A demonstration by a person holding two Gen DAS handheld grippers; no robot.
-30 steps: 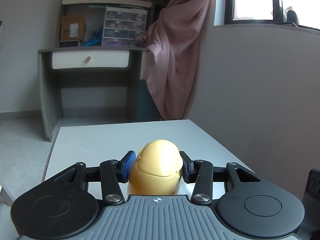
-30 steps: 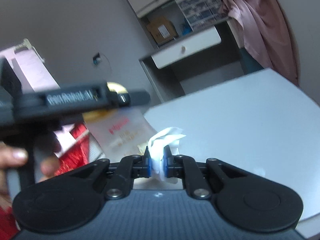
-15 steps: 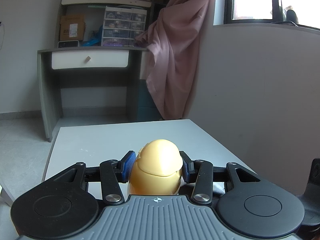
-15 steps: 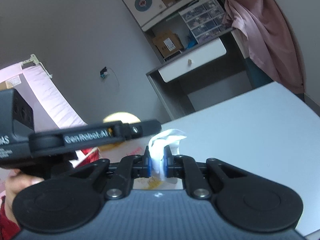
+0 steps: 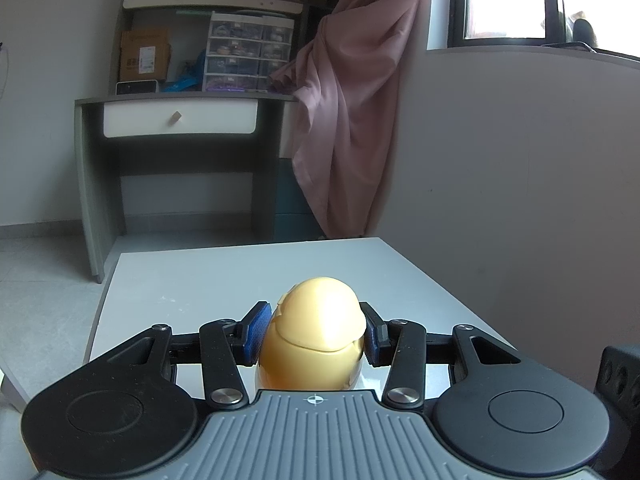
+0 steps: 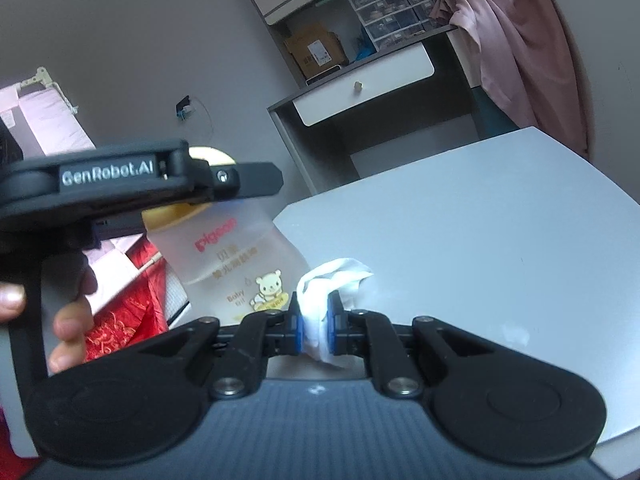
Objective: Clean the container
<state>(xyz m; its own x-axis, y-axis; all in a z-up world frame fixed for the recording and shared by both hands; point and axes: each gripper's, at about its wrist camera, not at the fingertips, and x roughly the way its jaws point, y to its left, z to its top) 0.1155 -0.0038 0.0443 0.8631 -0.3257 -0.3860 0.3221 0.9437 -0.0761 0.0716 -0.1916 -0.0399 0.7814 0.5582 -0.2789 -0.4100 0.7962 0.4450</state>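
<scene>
Yellow-capped baby oil bottle [image 5: 316,336] clamped at its cap between left gripper [image 5: 314,338] pads, above grey table [image 5: 224,276]. White tissue [image 6: 320,300] pinched in nearly closed right gripper [image 6: 314,322], just beside bottle's label.

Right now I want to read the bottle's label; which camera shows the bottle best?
The right wrist view: the bottle shows its clear body, red lettering and bear picture. The left wrist view shows only its yellow cap, clamped in the left gripper.

A room in a home. A desk [image 5: 176,120] with a drawer stands under cluttered shelves [image 5: 212,0]. A pink curtain [image 5: 352,100] hangs by the window [image 5: 504,0].
</scene>
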